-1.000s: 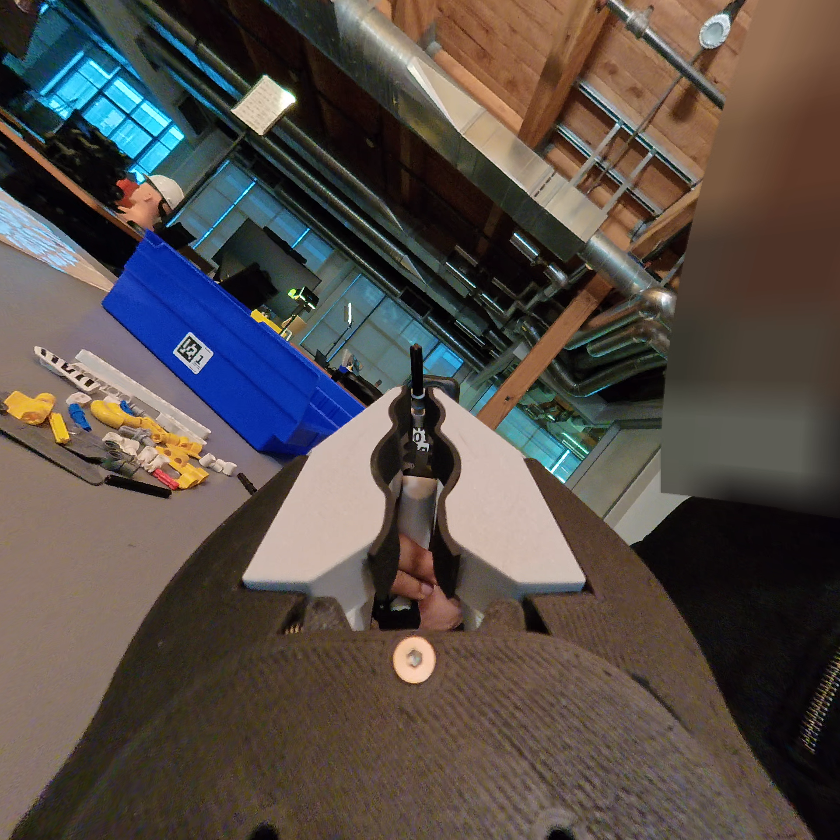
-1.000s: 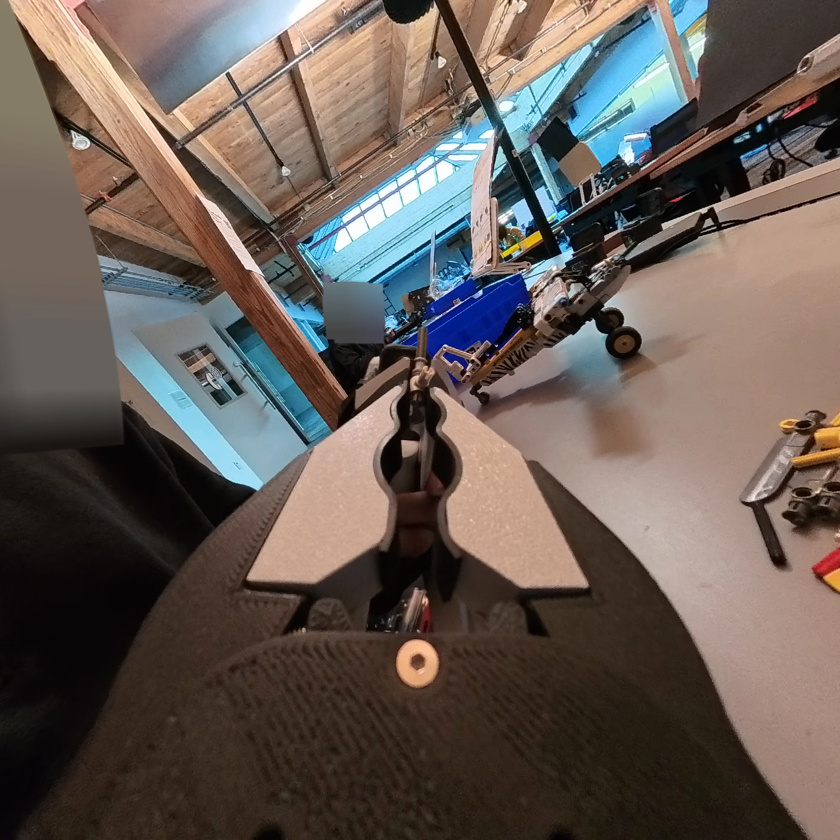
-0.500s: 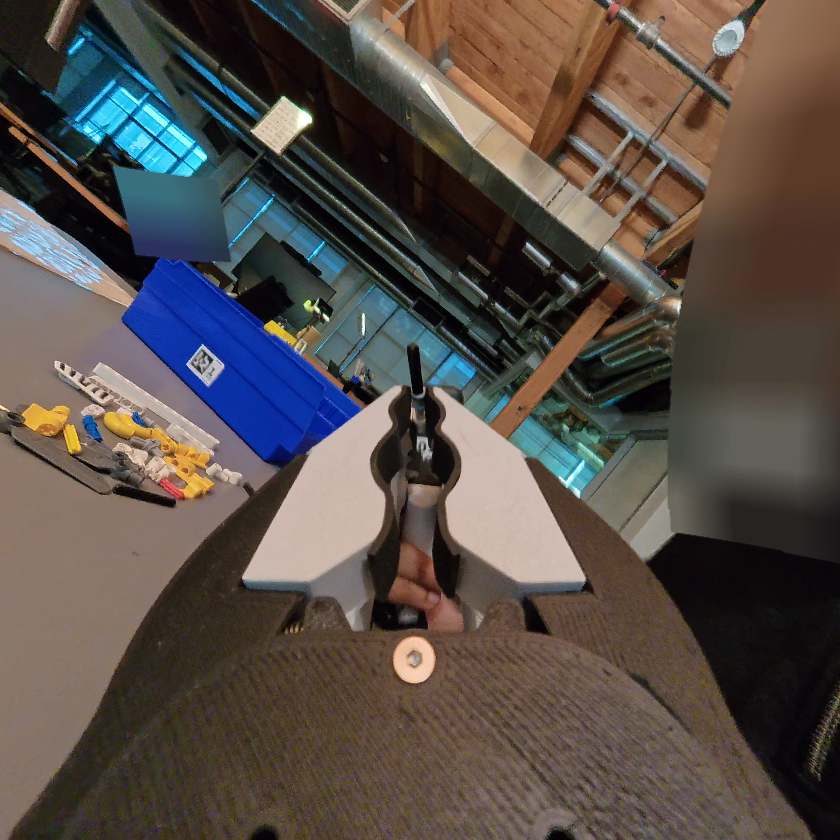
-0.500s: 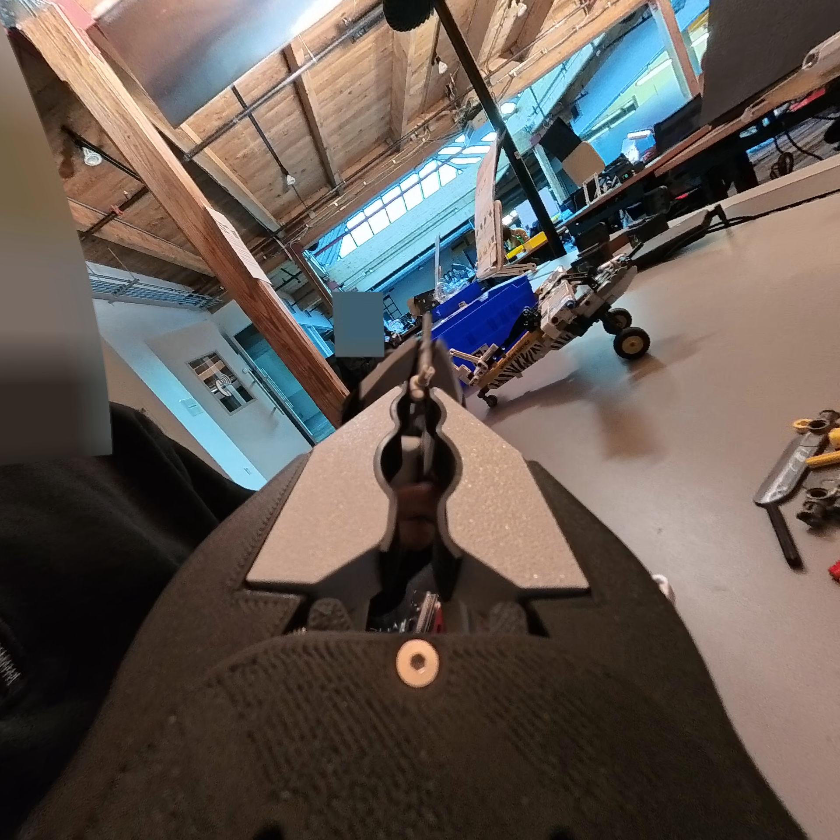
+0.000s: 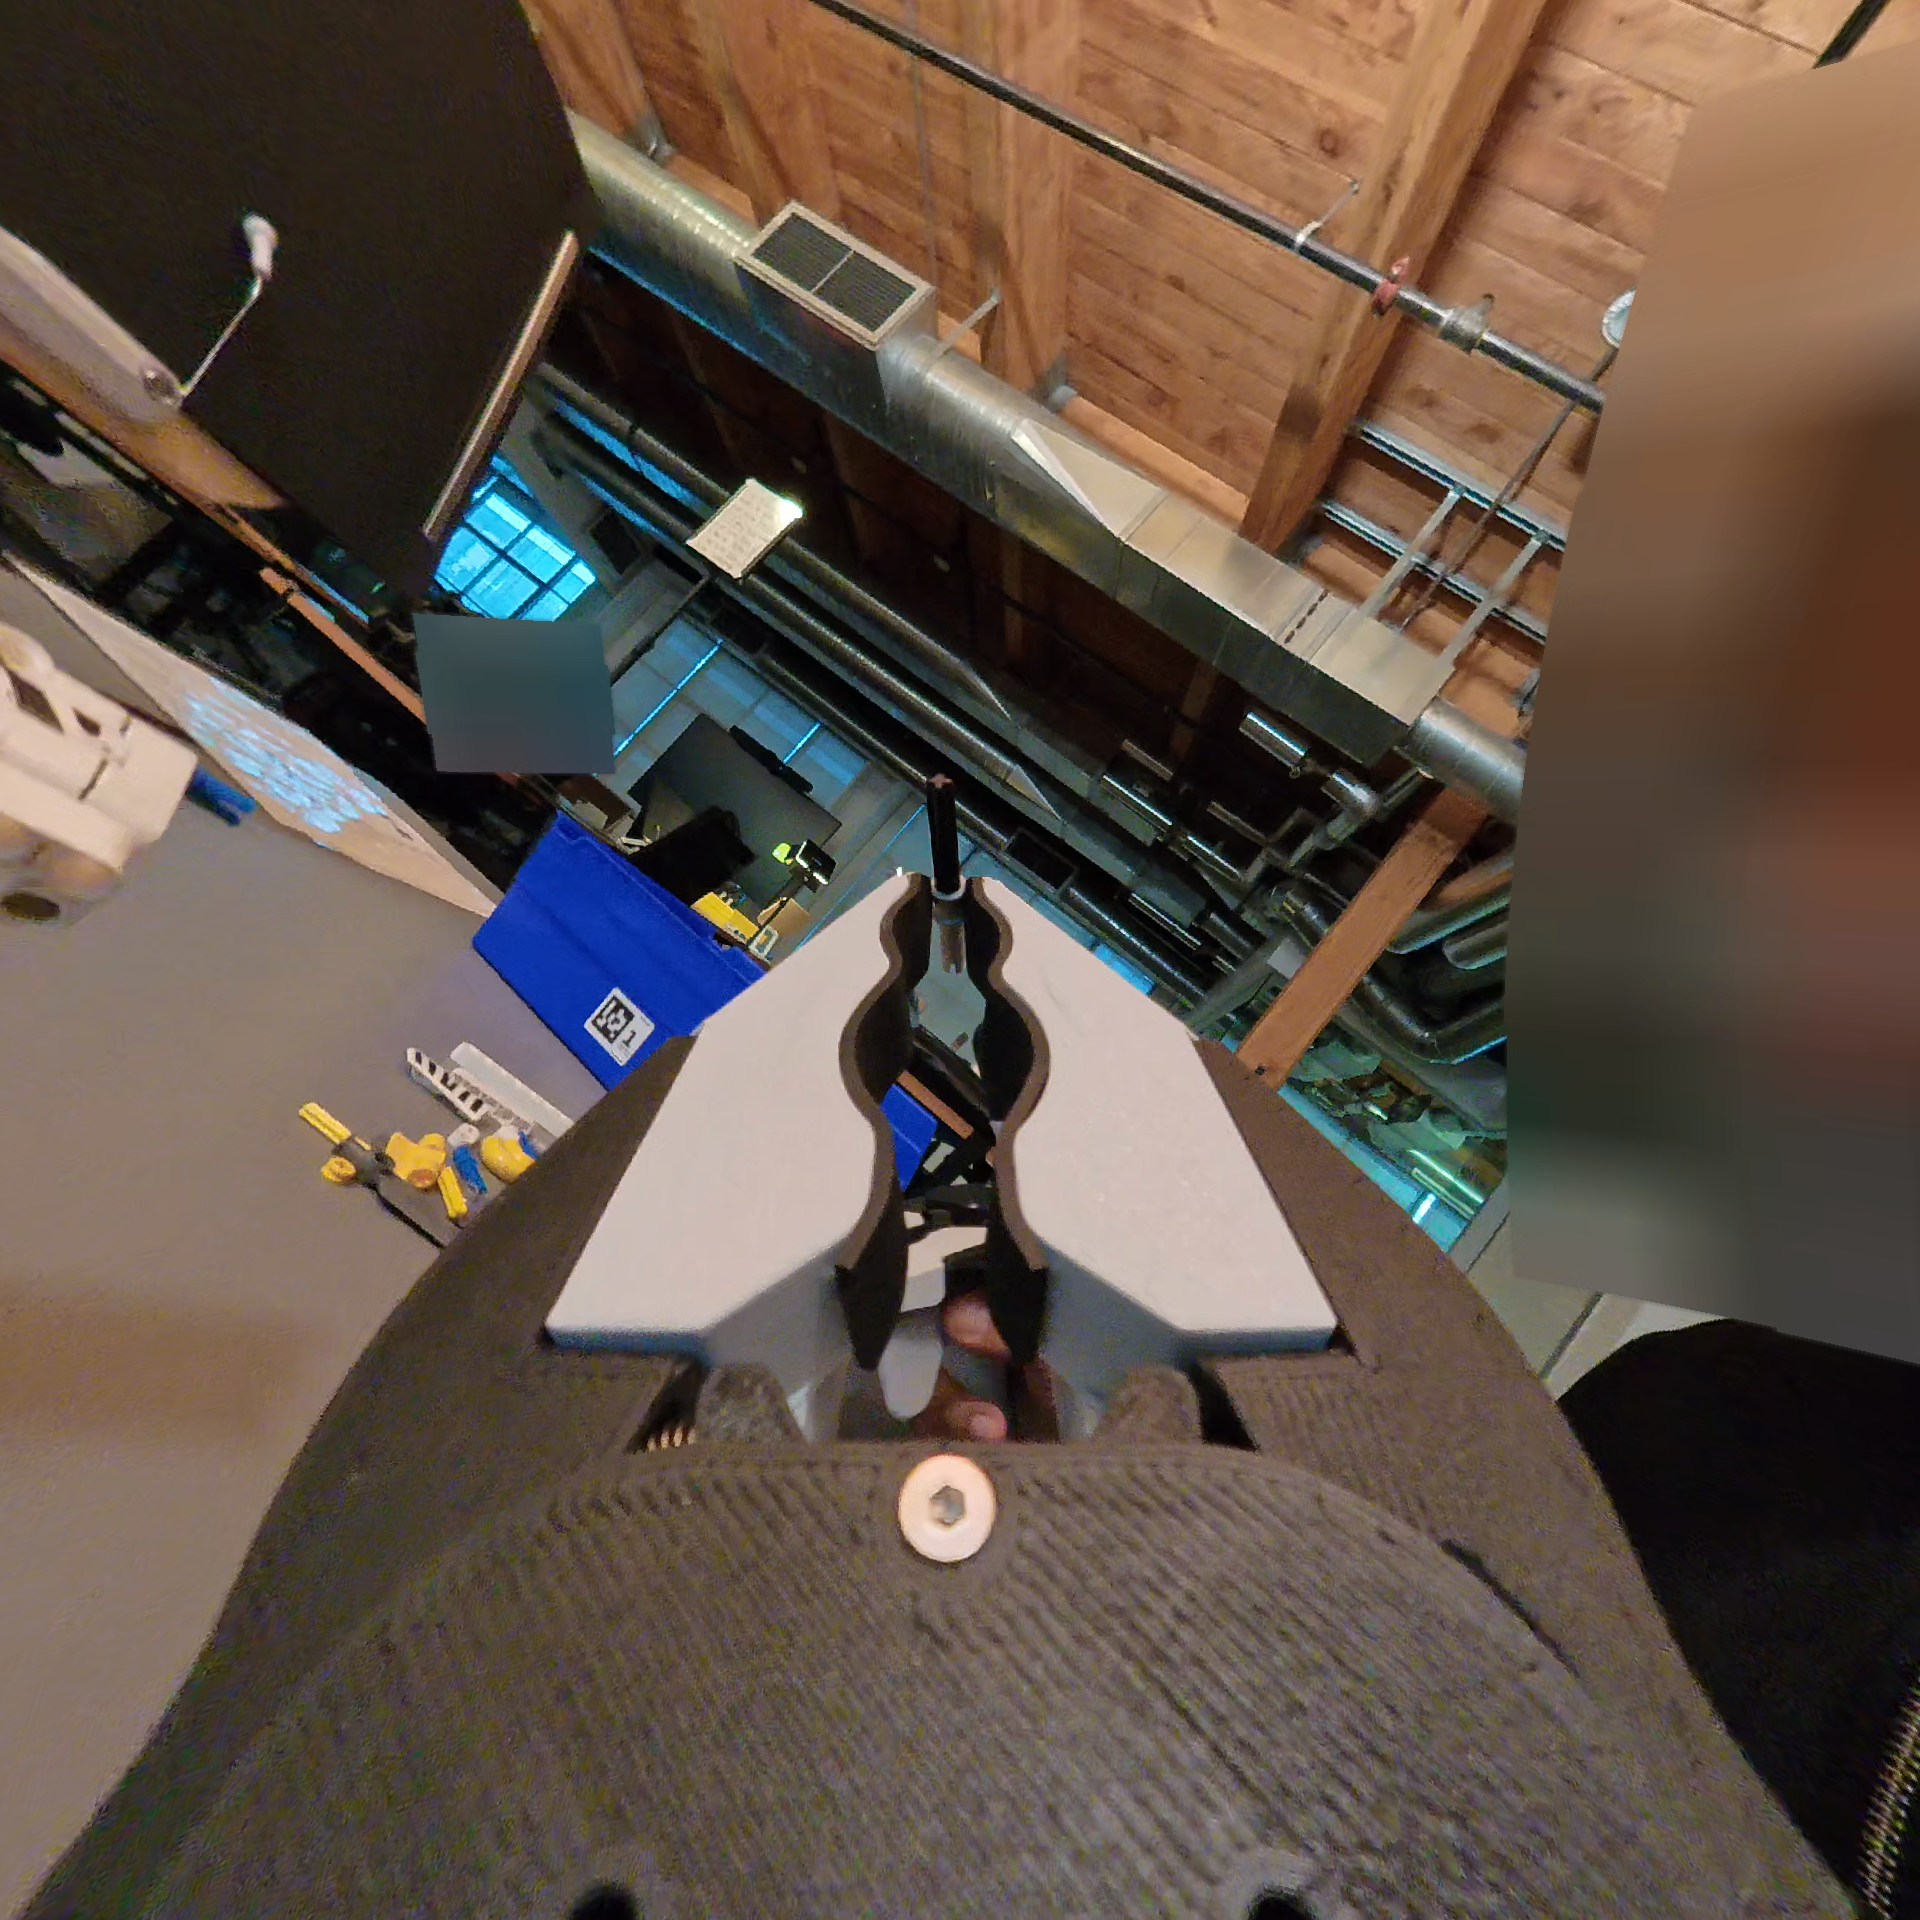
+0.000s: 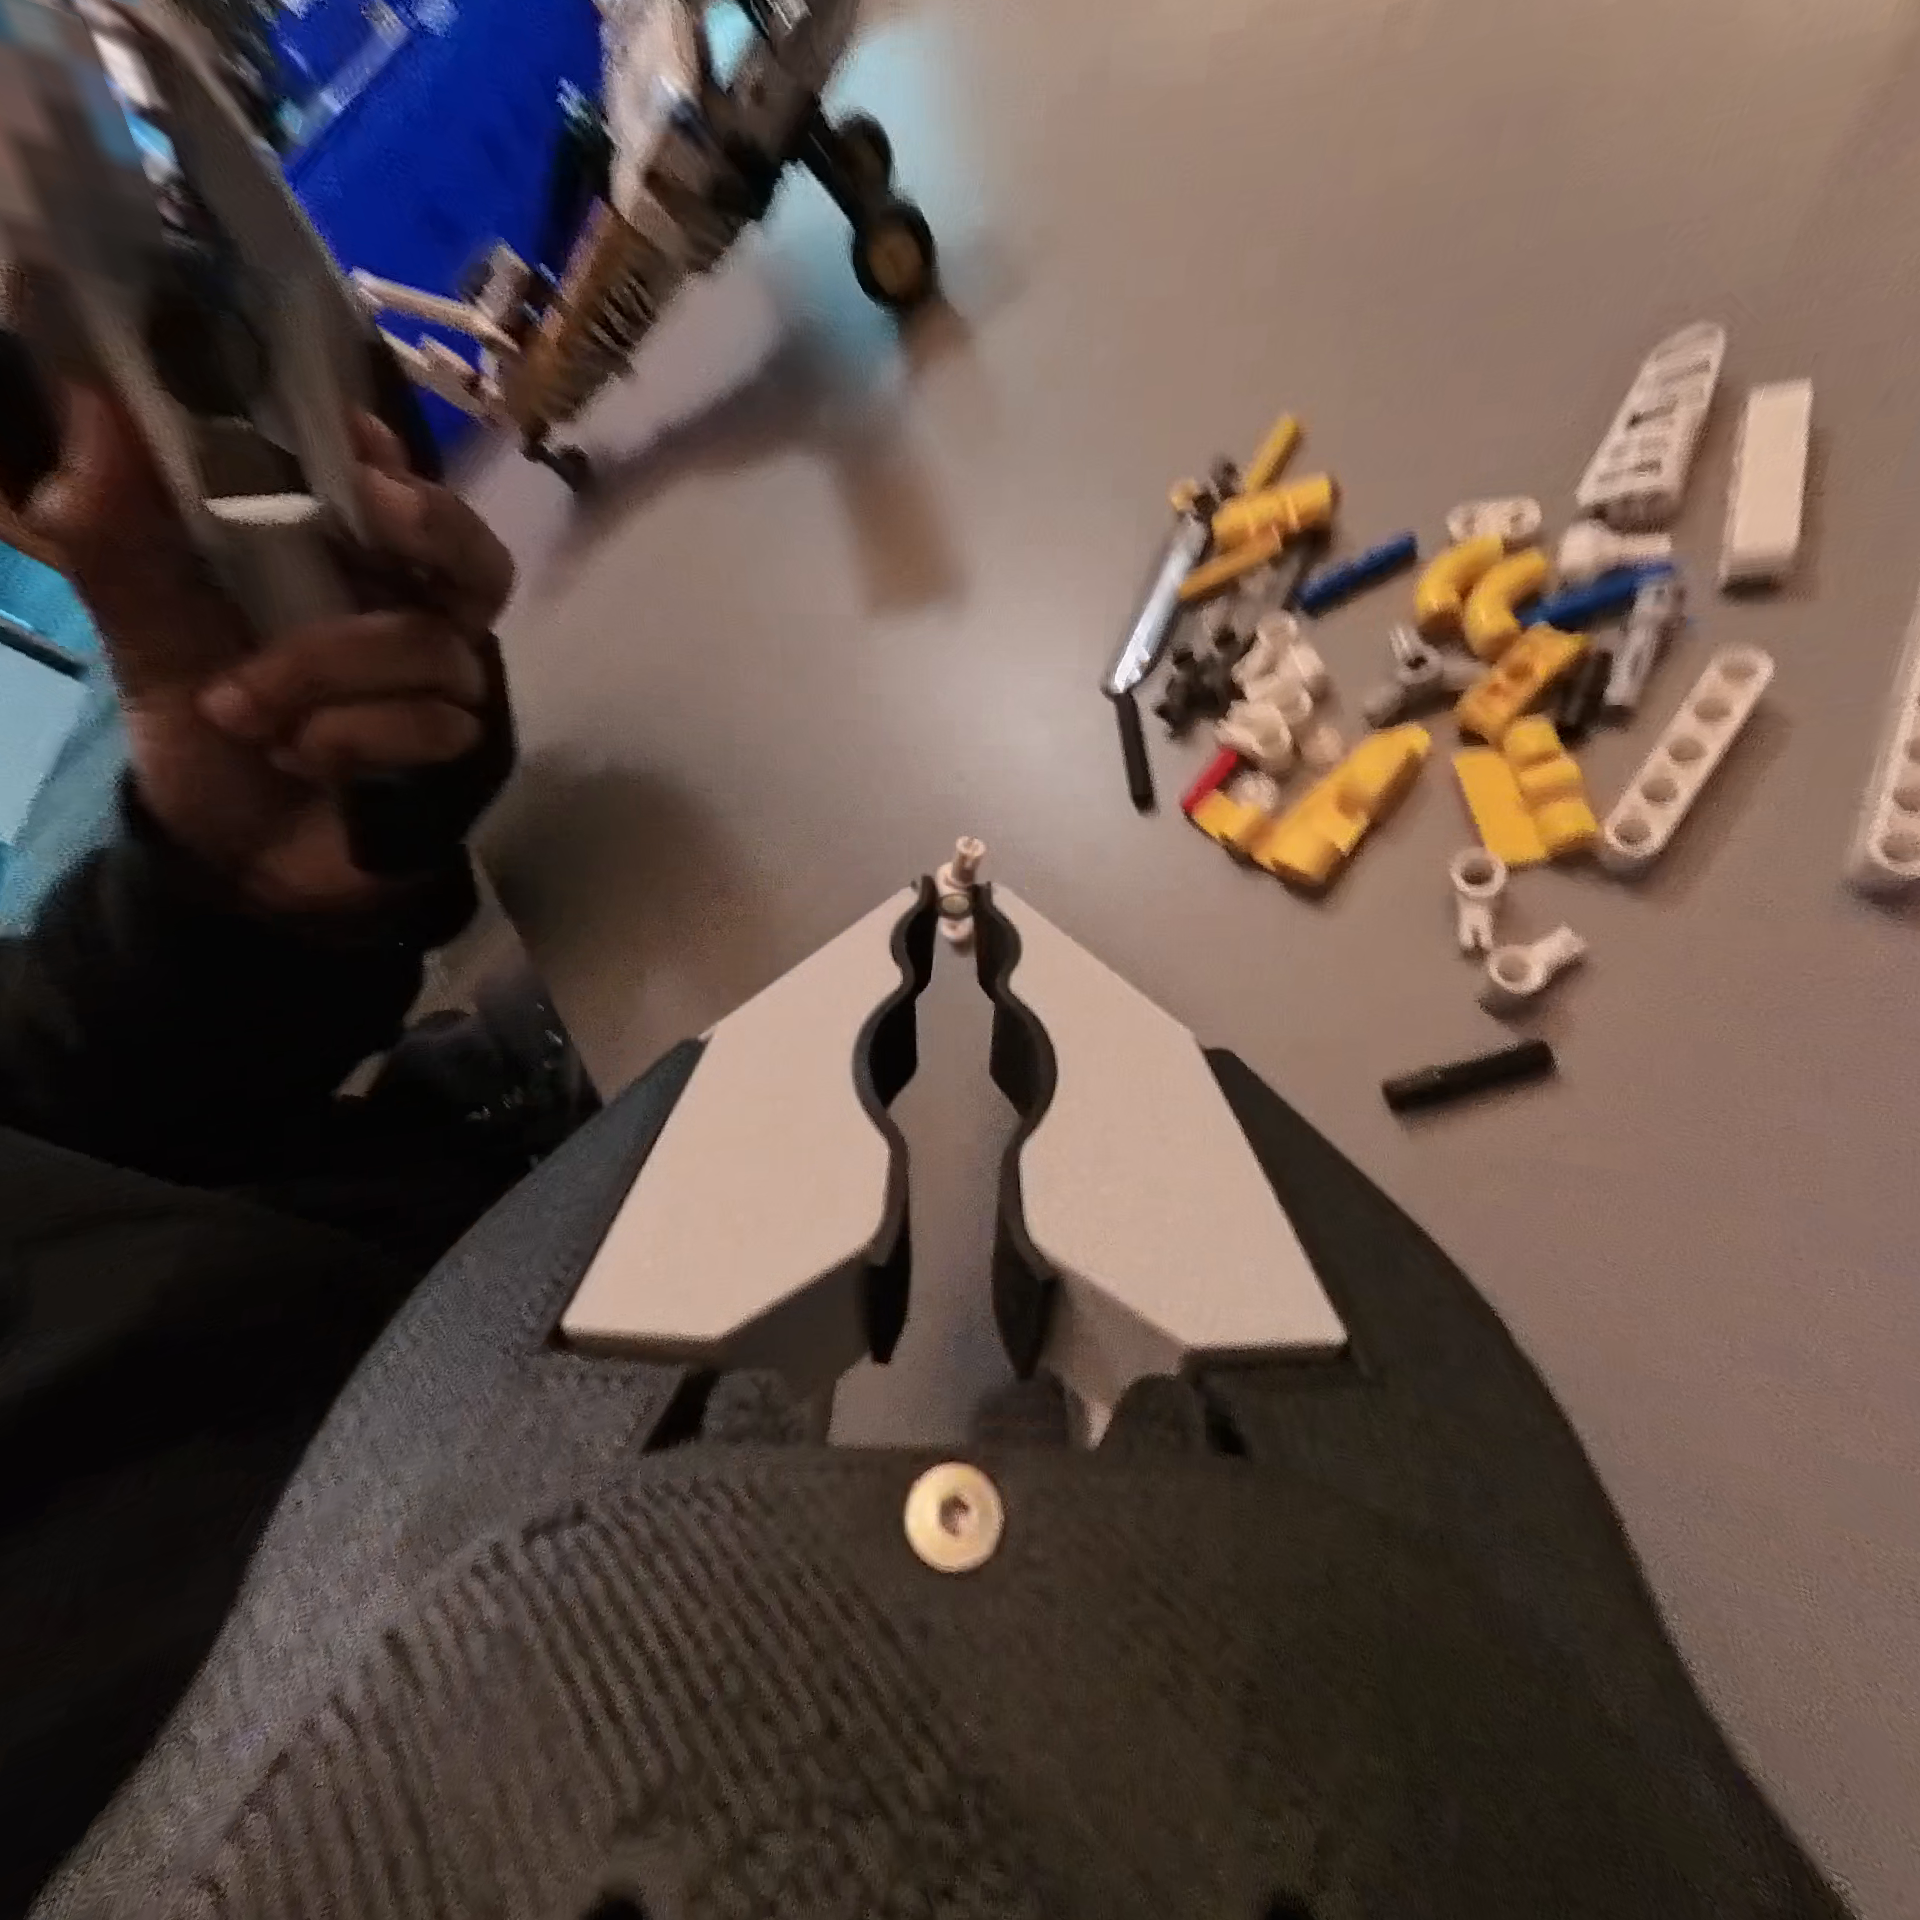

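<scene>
Left gripper [image 5: 943,896]: tips clenched on a thin black axle [image 5: 940,831] with pale collar, raised above the grey table [image 5: 156,1039], pointing at the timber ceiling. Right gripper [image 6: 961,902]: tips pinching a small beige pin [image 6: 964,868] over bare tabletop. Loose yellow, white and blue parts [image 6: 1455,665] lie well right; blue bin [image 5: 582,966] at the far edge.

Your left wrist view sharp and evenly lit, cool blue daylight from the far windows [image 5: 520,551], bright glare on a ceiling lamp [image 5: 746,525], your right wrist view smeared by motion blur, soft shadows on the grey table [image 6: 1299,208], wide-angle bending at the edges.
</scene>
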Demonstrator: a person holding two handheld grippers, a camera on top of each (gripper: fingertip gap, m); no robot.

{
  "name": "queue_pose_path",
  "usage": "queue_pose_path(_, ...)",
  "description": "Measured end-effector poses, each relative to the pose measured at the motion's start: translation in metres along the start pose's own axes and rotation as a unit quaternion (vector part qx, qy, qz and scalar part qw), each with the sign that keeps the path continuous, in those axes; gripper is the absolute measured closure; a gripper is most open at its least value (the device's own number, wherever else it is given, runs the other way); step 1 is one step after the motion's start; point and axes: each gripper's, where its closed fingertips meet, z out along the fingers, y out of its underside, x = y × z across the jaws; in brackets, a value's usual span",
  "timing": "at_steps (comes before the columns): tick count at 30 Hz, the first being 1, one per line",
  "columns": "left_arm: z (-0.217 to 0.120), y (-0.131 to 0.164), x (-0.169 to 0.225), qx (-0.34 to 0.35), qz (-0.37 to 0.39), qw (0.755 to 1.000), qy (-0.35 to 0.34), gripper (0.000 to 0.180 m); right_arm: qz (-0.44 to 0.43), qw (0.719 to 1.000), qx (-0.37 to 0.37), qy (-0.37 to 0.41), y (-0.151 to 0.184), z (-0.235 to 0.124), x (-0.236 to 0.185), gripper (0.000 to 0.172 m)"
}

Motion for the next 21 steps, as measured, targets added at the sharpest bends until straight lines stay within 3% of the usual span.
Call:
queue_pose_path(4,0.004,0.015,-0.003,-0.017,-0.009,1.0,-0.002,0.179,0.029,0.998,-0.053,0.019,0.017,0.002,0.016,0.156)
queue_pose_path(8,0.006,0.027,-0.007,-0.03,-0.026,0.999,-0.004,0.179,0.016,0.998,-0.041,0.04,0.013,-0.003,0.024,0.14)
queue_pose_path(11,0.008,0.037,-0.009,-0.043,-0.033,0.998,-0.006,0.179,-0.044,0.996,0.005,0.077,-0.006,-0.011,0.024,0.132)
queue_pose_path(16,0.016,0.069,-0.011,-0.091,-0.072,0.993,-0.006,0.179,-0.199,0.969,0.143,0.038,-0.05,-0.018,-0.043,0.13)
queue_pose_path(21,0.023,0.1,-0.007,-0.139,-0.096,0.986,-0.013,0.178,-0.317,0.934,0.135,0.091,-0.044,-0.007,-0.059,0.14)
